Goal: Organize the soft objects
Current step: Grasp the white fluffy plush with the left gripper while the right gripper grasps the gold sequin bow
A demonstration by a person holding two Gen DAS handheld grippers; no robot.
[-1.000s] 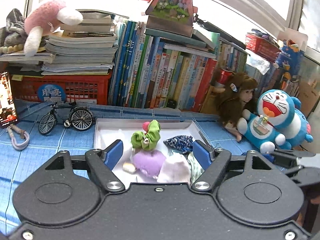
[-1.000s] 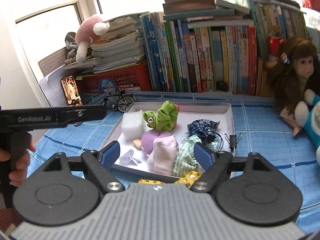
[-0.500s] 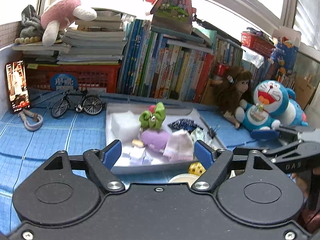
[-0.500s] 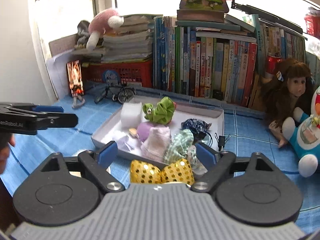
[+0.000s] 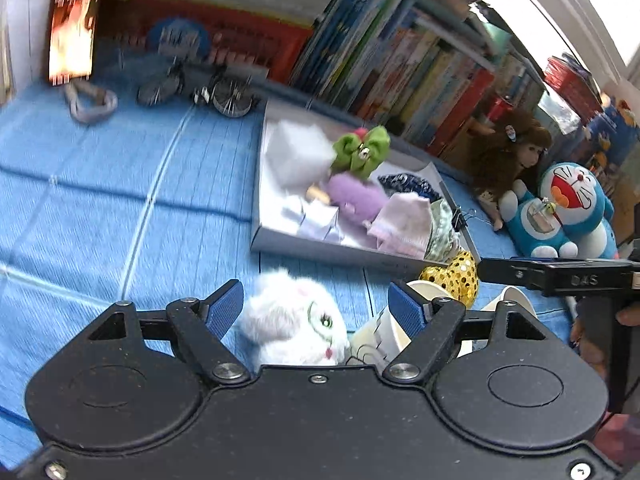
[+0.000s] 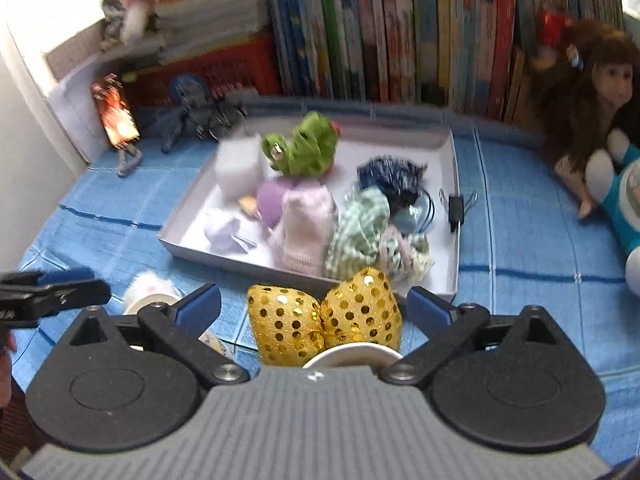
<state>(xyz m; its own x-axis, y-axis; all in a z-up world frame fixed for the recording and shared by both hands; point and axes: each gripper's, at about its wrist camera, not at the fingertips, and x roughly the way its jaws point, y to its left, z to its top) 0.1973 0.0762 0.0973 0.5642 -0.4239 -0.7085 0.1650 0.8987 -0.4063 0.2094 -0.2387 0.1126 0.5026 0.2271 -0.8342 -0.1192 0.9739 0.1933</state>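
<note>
Both tools hang with jaws spread wide and nothing held: the left tool (image 5: 316, 306) frames a white fluffy plush (image 5: 294, 320) lying on the blue cloth (image 5: 120, 208), and the right tool (image 6: 316, 306) frames a gold sequined bow (image 6: 326, 316). Just beyond them the white tray (image 6: 454, 208) holds a green bow (image 6: 306, 148), a purple plush (image 6: 270, 200), a pink sock (image 6: 306, 222) and a checked green cloth (image 6: 362, 228).

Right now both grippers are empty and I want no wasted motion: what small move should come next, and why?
Probably ease the left gripper forward around the white fluffy toy: it lies outside the tray, between open jaws.
</note>
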